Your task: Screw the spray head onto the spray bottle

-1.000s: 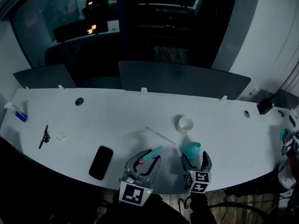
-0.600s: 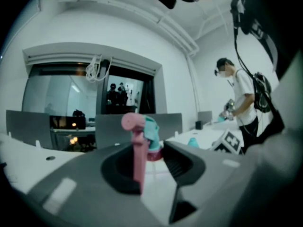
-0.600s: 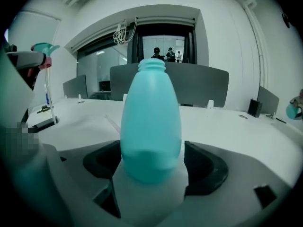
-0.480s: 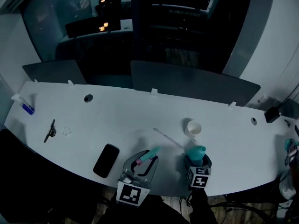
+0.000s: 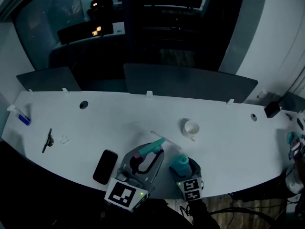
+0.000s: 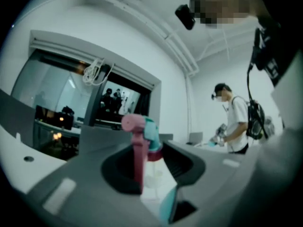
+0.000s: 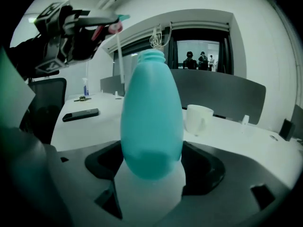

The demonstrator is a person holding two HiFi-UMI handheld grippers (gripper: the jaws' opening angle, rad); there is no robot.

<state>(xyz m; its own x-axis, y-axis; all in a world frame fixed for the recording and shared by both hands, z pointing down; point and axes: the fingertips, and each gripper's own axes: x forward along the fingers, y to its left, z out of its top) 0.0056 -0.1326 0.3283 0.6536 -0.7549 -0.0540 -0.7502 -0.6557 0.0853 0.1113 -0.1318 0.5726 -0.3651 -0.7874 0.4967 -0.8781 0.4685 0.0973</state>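
Checking the spray bottle first: where is it, and how does it stand?
— Clamped low on its body between the right tongs, roughly upright over the near edge of the worktop. Its open neck points up. Whether its base is touching the surface I cannot tell.

And the spray head?
— It sits up and to the left of the bottle's neck, seen from the right tongs. The left tongs are closed on it, with the pink trigger between the jaws. Its dip tube hangs nearly straight down, just to the left of the neck and outside the mouth.

So what does the next move turn on?
— I'd say that sideways offset. The tube's long axis runs almost parallel to the bottle's, so the two need lining up, not tilting. The left hand is the nearer one to do it: it would bring the tube's tip over the mouth, then lower it.

Anything else close to the bottle?
— A white mug stands beyond it and a dark phone lies well to its left. Both are clear of that path.
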